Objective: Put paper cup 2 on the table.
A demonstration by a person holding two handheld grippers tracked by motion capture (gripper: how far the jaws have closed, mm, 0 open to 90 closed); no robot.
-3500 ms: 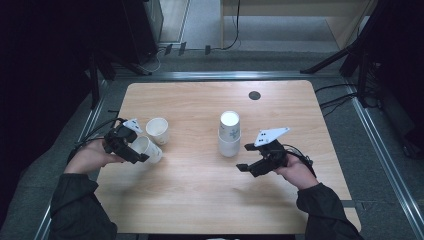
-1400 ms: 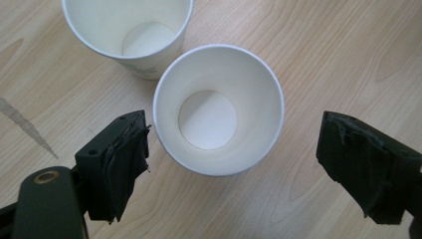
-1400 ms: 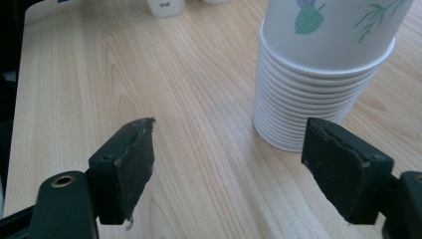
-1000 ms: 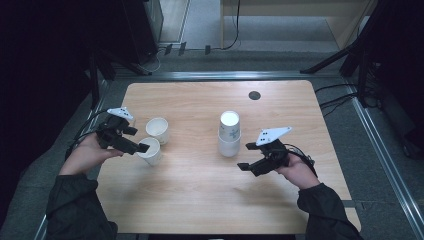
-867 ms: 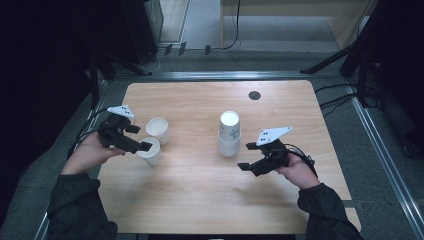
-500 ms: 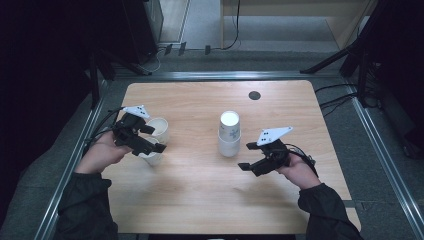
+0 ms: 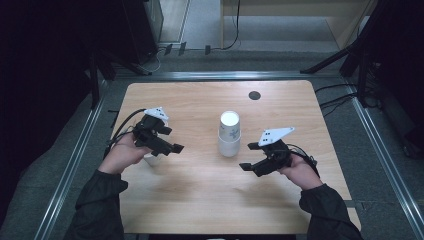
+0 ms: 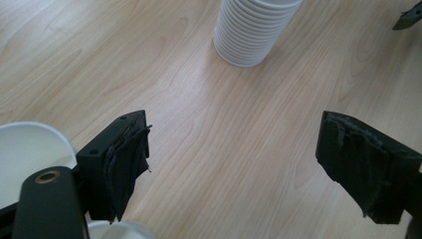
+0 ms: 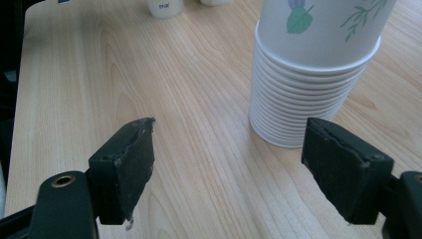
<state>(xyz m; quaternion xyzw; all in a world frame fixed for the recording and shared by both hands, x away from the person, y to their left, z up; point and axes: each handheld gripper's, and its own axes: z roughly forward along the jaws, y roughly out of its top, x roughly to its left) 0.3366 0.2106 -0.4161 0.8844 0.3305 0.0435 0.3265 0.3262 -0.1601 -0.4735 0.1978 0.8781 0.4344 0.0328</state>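
The left claw [image 7: 169, 146] has travelled inward across the desk [image 7: 200, 200] since a second ago, away from the two loose cups it stood over at the desk's left side and toward the stack of cups [image 7: 229, 134] at the centre. Its jaws are spread wide with nothing between them, so the cup it attended earlier has been set down. The right claw [image 7: 252, 167] has kept its place just right of the stack, jaws likewise spread and empty. Judged from this, one cup-placing cycle is finished and the left hand appears to be returning to the stack for the next cup.

The high view gives the overall layout: the stack stands upright mid-desk between the two claws, touching neither, and one loose cup [image 7: 151, 159] is mostly covered by the left hand.

The left gripper view supplies what is hidden there: two white cup rims, one [image 8: 27, 159] at the lower left edge and another [image 8: 117, 230] at the bottom edge, both close behind the left claw [image 8: 259, 174], with the stack [image 8: 251, 30] ahead and well apart.

The right gripper view shows the ribbed rims of the nested cups [image 9: 303, 94] and the leaf print on the topmost, lying just beyond the right claw [image 9: 249, 169], nearer its right-hand jaw.
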